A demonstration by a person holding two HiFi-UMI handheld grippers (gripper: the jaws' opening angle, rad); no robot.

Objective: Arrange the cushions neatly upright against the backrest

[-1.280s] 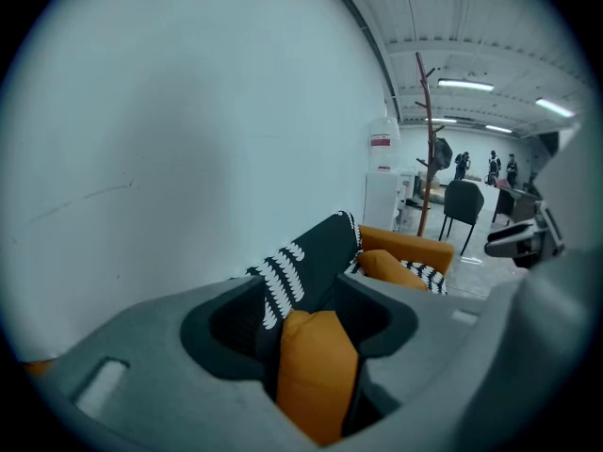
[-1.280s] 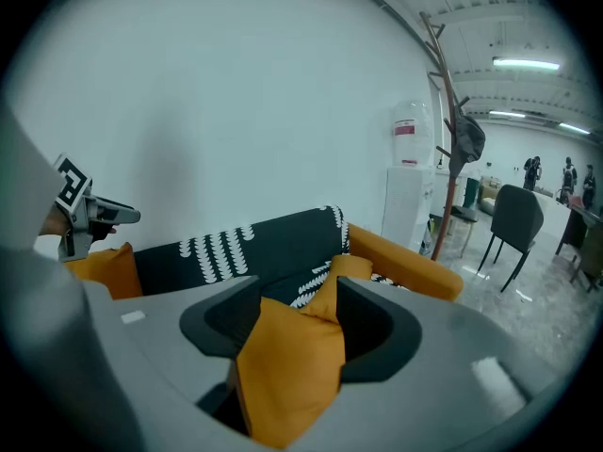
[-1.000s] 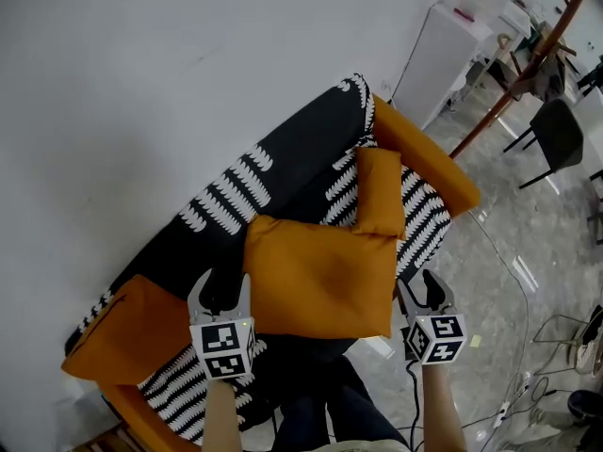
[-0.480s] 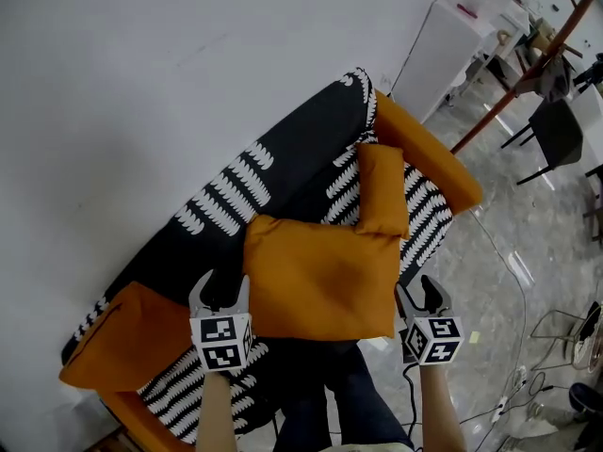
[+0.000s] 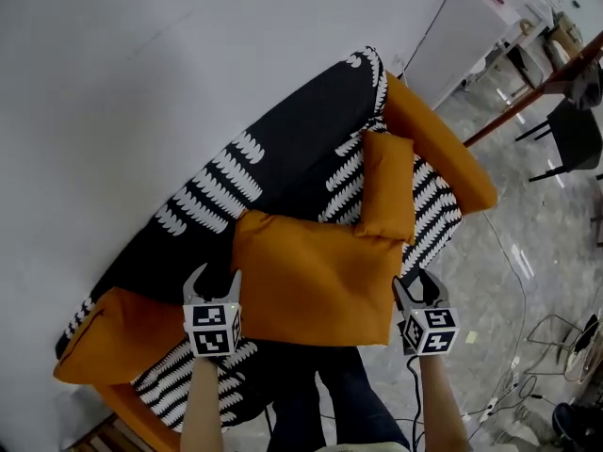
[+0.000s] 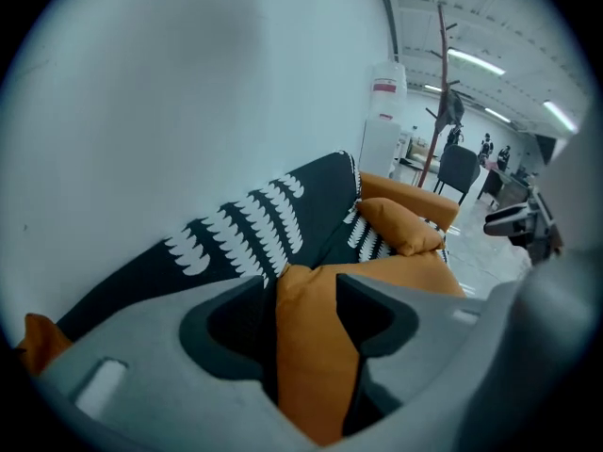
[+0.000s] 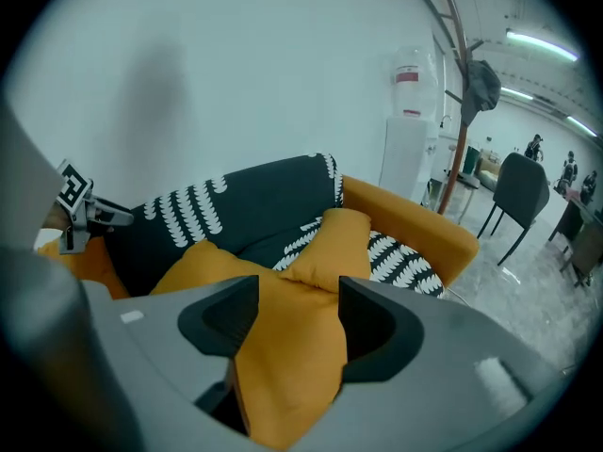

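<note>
A large orange cushion (image 5: 316,276) hangs over the front of the sofa seat, held by its two lower corners. My left gripper (image 5: 215,281) is shut on its left corner (image 6: 316,356), and my right gripper (image 5: 420,285) is shut on its right corner (image 7: 283,356). A small orange cushion (image 5: 386,185) lies on the patterned seat by the right armrest (image 5: 443,153), touching the large one's far corner. Behind both rises the black backrest (image 5: 283,149) with white leaf marks. The left gripper view shows the small cushion (image 6: 400,224) beyond the held one.
The orange left armrest (image 5: 104,337) sits just left of my left gripper. The person's dark trouser legs (image 5: 320,394) stand against the sofa front. A white wall backs the sofa. A white cabinet (image 5: 466,26), a wooden pole (image 5: 528,97), a dark chair (image 5: 570,130) and floor cables (image 5: 556,337) lie to the right.
Both grippers have come down with the large cushion in them, toward the seat. The small cushion has stayed where it was.
</note>
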